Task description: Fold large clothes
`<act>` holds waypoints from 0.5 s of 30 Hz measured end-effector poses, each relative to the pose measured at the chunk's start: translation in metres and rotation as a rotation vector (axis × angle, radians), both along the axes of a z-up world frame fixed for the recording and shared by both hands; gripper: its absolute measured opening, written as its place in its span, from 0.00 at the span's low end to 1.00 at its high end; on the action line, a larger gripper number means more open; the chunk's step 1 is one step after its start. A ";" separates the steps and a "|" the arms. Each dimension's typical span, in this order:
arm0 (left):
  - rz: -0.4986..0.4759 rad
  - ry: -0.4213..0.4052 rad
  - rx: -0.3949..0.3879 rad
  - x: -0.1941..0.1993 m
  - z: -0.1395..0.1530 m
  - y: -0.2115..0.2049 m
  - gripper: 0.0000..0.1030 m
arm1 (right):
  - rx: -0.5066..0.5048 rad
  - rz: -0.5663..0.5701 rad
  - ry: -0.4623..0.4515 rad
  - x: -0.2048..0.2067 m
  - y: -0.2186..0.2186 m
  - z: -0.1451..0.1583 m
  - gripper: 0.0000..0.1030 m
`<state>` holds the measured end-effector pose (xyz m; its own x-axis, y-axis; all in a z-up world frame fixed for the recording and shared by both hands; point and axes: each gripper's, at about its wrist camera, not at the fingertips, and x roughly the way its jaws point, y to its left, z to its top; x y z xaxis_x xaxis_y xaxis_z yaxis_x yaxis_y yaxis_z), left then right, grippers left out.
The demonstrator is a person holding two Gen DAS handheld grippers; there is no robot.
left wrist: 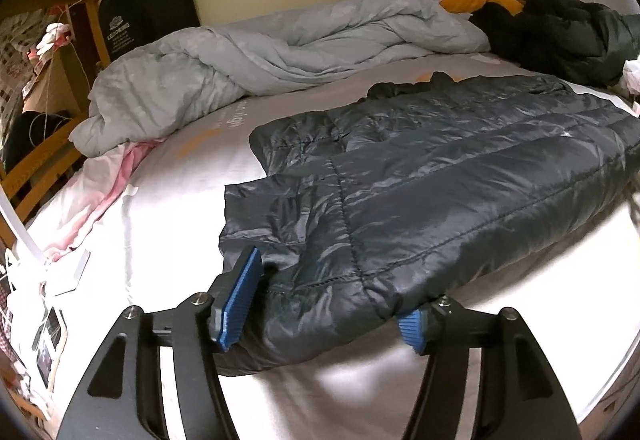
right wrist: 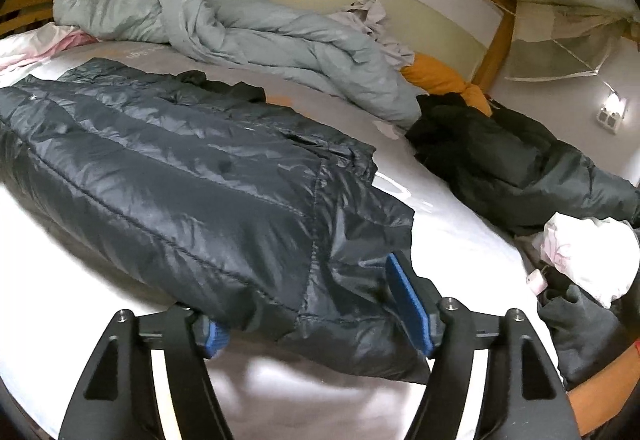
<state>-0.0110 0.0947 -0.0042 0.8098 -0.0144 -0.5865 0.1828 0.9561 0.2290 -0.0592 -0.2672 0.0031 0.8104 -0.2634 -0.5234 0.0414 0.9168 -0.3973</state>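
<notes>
1. Jacket (left wrist: 440, 184) lies flat across the bed (left wrist: 168, 224), its near hem between my fingers.
2. My left gripper (left wrist: 320, 304) and right gripper (right wrist: 320, 312) both stand wide, pads off the cloth; I judge a fold just laid.
3. Next I need a fresh grip for the following fold.

The dark quilted jacket (left wrist: 440, 176) hid most of one blue pad (left wrist: 410, 324) at its near hem, and the picture's edge cut off its far side.
</notes>
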 end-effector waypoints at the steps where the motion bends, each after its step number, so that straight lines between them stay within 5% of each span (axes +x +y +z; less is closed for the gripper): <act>1: 0.001 0.000 0.000 0.001 0.001 0.000 0.60 | 0.000 0.001 -0.001 0.000 0.000 0.000 0.70; 15: 0.000 -0.004 -0.024 -0.001 0.002 0.003 0.61 | 0.001 -0.005 -0.004 0.005 0.001 0.002 0.70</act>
